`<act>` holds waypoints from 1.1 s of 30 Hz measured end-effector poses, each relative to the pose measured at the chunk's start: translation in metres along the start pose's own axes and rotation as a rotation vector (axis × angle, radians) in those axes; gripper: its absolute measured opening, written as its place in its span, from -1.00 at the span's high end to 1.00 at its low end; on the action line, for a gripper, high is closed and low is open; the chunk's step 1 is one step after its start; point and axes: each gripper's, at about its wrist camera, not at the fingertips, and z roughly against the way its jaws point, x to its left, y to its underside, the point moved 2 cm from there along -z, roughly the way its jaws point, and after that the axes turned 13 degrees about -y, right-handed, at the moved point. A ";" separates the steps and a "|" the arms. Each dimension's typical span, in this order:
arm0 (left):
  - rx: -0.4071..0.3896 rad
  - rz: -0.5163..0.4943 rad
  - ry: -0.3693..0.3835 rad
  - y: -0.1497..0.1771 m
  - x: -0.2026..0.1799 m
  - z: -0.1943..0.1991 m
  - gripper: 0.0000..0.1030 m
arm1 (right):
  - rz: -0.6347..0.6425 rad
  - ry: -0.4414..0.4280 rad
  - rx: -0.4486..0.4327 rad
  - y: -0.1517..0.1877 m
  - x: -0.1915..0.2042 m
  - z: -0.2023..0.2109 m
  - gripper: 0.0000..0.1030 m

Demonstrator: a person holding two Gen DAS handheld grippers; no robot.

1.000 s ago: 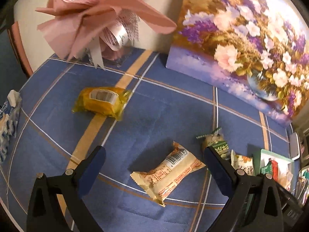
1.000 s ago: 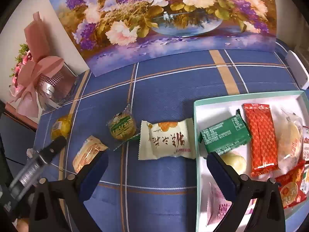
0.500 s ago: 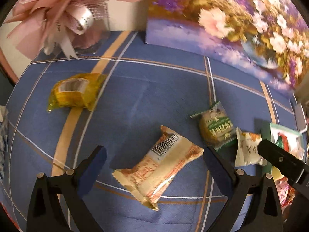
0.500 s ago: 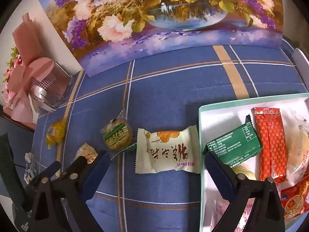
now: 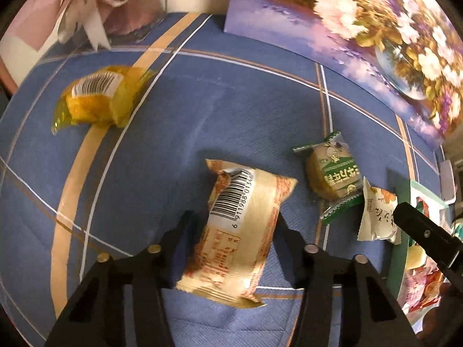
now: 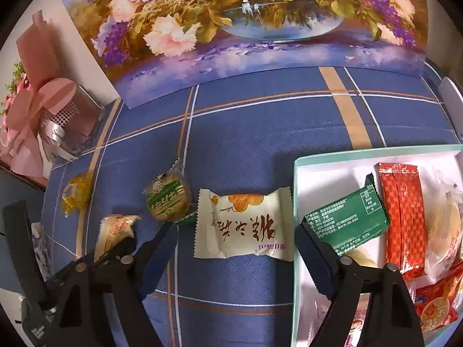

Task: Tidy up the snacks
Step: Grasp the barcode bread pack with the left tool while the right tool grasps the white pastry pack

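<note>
The left hand-held gripper (image 5: 234, 228) has just been closing and clamps the tan snack packet (image 5: 240, 240) on the table (image 5: 173, 133). The right hand-held gripper (image 6: 235, 241), closing but still apart, straddles the white snack packet (image 6: 244, 225) beside the tray (image 6: 295, 202).

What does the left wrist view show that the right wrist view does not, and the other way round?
Only the left wrist view shows the left gripper from behind; its jaws have just been closing and now sit against the sides of the beige barcode snack.

Only the right wrist view shows the tray contents clearly: the green packet and the red packet. The right gripper has also been closing, its jaws on either side of the white snack, apparently not pressing it.

Both show the round green-label cake, the yellow snack, the white snack and the flower painting.
</note>
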 end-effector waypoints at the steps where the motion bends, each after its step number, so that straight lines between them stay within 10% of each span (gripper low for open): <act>1: 0.000 0.005 0.002 0.000 0.001 0.000 0.07 | 0.007 0.004 0.001 -0.001 0.000 -0.001 -0.58; 5: 0.014 0.023 0.011 0.001 0.006 0.001 0.14 | 0.036 0.014 0.008 -0.006 0.002 0.002 -0.32; 24: 0.040 0.001 0.019 0.002 0.005 0.001 0.14 | 0.220 0.051 0.127 -0.042 0.018 -0.055 -0.32; 33: 0.041 -0.004 0.021 0.000 0.005 0.001 0.14 | 0.112 -0.040 0.171 -0.032 0.001 -0.052 -0.30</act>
